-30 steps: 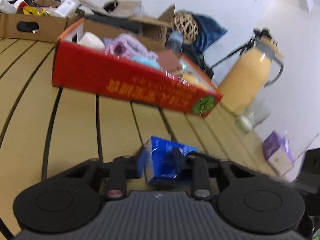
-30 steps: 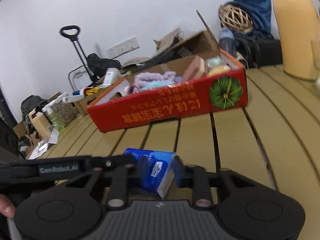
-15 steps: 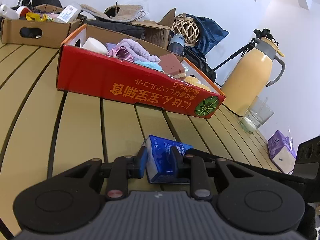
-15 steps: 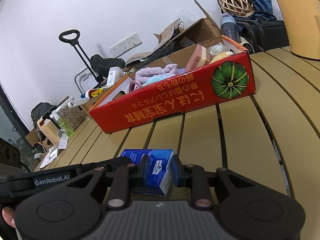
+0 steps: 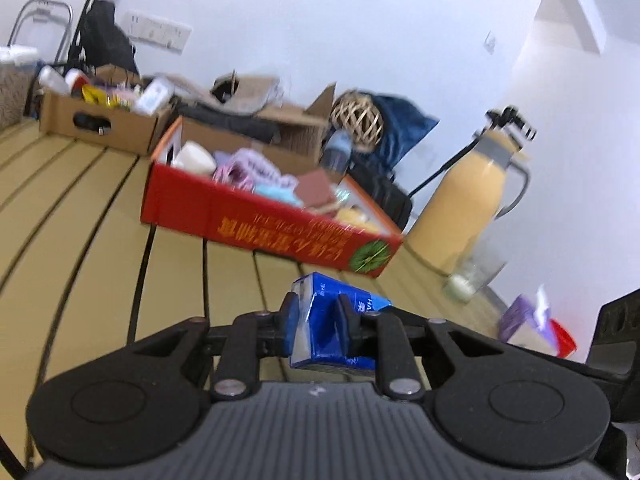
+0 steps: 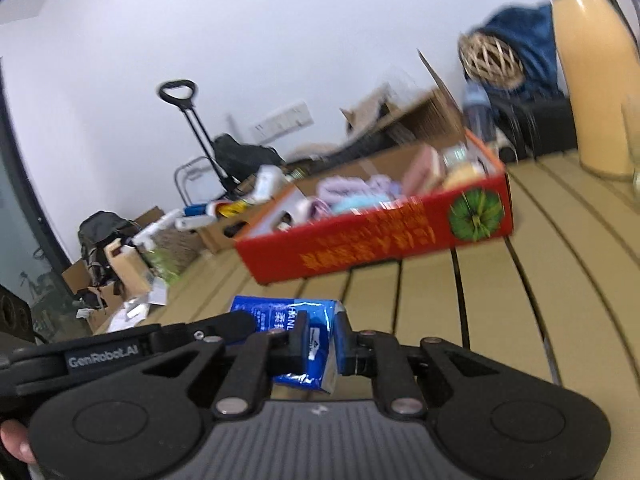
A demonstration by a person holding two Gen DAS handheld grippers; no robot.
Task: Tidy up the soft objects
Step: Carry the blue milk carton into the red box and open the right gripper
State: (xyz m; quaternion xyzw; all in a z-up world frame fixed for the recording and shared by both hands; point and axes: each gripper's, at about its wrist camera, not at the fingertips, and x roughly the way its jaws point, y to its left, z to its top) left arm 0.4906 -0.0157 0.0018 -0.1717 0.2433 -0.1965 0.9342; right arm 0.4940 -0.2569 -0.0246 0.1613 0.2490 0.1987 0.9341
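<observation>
Blue tissue pack [image 5: 320, 322] | between both grippers' closing fingers [image 6: 298, 340]

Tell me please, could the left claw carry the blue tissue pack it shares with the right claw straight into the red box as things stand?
Probably yes: bare table slats lie between the blue tissue pack and the open-topped red box.

White walls [image 5: 360, 20], slatted wood table [image 5: 80, 208].
</observation>
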